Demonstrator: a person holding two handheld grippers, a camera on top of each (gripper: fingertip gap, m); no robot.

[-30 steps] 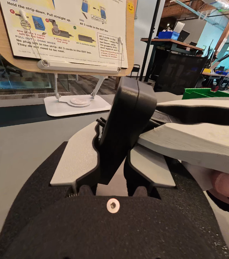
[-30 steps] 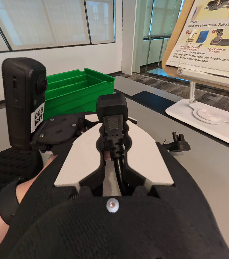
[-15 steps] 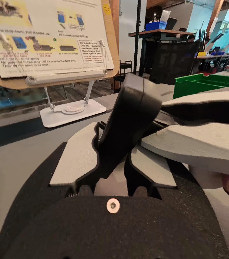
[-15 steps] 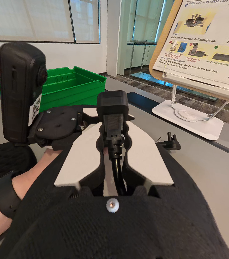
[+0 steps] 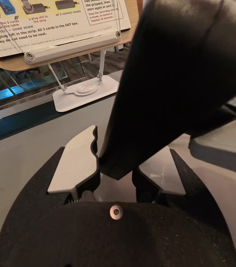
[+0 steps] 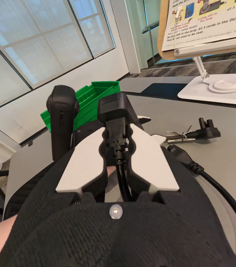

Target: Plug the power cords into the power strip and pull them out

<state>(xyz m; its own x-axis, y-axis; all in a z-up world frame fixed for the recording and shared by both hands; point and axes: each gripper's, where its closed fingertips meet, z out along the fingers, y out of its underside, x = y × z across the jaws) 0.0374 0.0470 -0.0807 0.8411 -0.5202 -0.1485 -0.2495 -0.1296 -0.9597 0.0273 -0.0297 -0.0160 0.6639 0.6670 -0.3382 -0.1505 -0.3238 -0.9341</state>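
Observation:
My left gripper [image 5: 130, 137] is shut on the lower end of a black power strip [image 5: 172, 86], which rises steeply up and to the right, close to the camera and blurred. My right gripper [image 6: 116, 130] is shut on a black plug [image 6: 115, 131] whose cord [image 6: 121, 180] runs back between the fingers. The plug's front meets the end of the power strip [image 6: 114, 106]; I cannot tell how deep it sits. The right gripper's white finger [image 5: 223, 147] shows at the right of the left wrist view. The left gripper's black camera body [image 6: 62, 122] stands left of the plug.
A second black plug with a braided cord [image 6: 207, 131] and a black cord connector [image 6: 183, 157] lie on the grey table [image 6: 201, 115] to the right. A green bin [image 6: 97, 101] stands behind the grippers. An instruction board on a white stand [image 5: 85, 95] is at the back. My right fingertips sit around 10 centimeters from my left ones.
The strip now tilts closer to the left camera and fills more of that view. The right view has swung down and rolled, and shows more loose cords on the table. Both grips are unchanged.

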